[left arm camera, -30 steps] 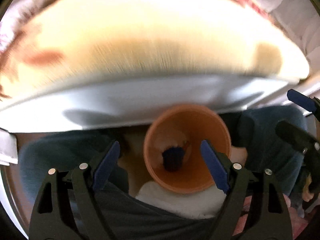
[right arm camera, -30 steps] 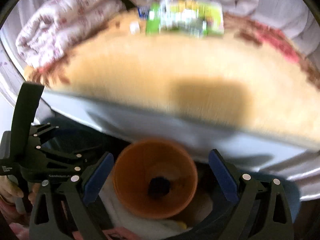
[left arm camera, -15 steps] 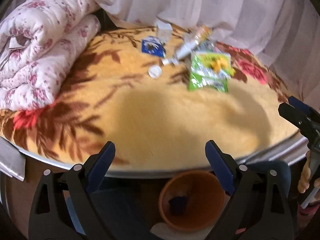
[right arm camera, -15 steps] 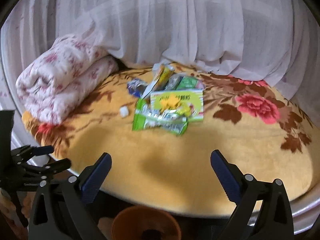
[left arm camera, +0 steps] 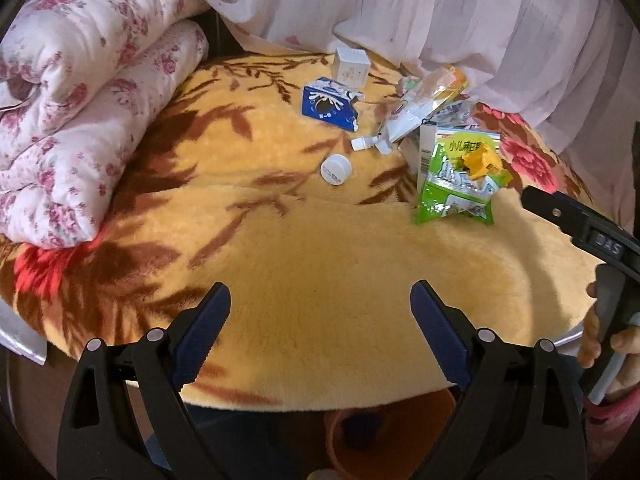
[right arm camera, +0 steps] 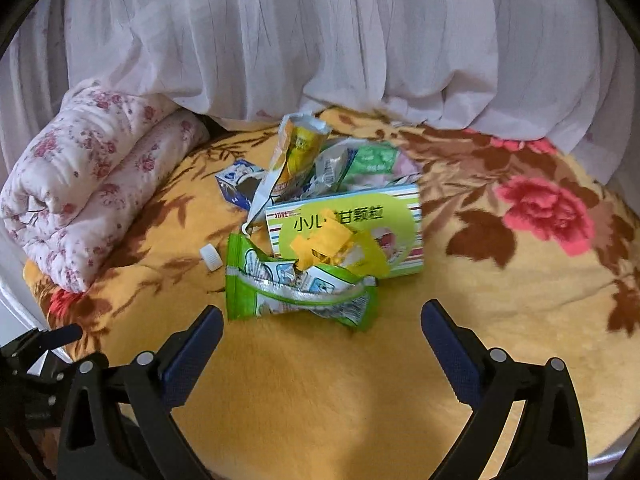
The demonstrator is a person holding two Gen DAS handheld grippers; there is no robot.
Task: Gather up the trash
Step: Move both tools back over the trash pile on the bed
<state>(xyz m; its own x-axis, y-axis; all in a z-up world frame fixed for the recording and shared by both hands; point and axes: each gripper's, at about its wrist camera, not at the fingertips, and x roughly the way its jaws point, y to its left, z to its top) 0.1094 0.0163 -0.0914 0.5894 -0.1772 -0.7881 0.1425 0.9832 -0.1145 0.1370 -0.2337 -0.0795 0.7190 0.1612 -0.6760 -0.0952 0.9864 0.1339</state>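
Observation:
A pile of trash lies on a yellow floral blanket (left arm camera: 320,248): a green snack wrapper (right arm camera: 296,292), a green-and-white medicine box (right arm camera: 360,224) with a yellow scrap (right arm camera: 324,244) on it, a blue milk carton (left arm camera: 330,106), a white bottle cap (left arm camera: 336,169), a squeezed pouch (left arm camera: 424,108) and a small white box (left arm camera: 351,65). My left gripper (left arm camera: 320,316) is open and empty above the blanket's near edge. My right gripper (right arm camera: 322,334) is open and empty, just short of the green wrapper. An orange bucket (left arm camera: 392,436) sits below the edge.
A rolled floral quilt (left arm camera: 80,92) lies at the left of the blanket. A pale pink curtain (right arm camera: 320,40) hangs behind the trash. The right gripper's body (left arm camera: 592,240) shows at the right of the left wrist view.
Both grippers rose from over the orange bucket to above the blanket, then moved forward toward the trash pile. Both stayed open and empty.

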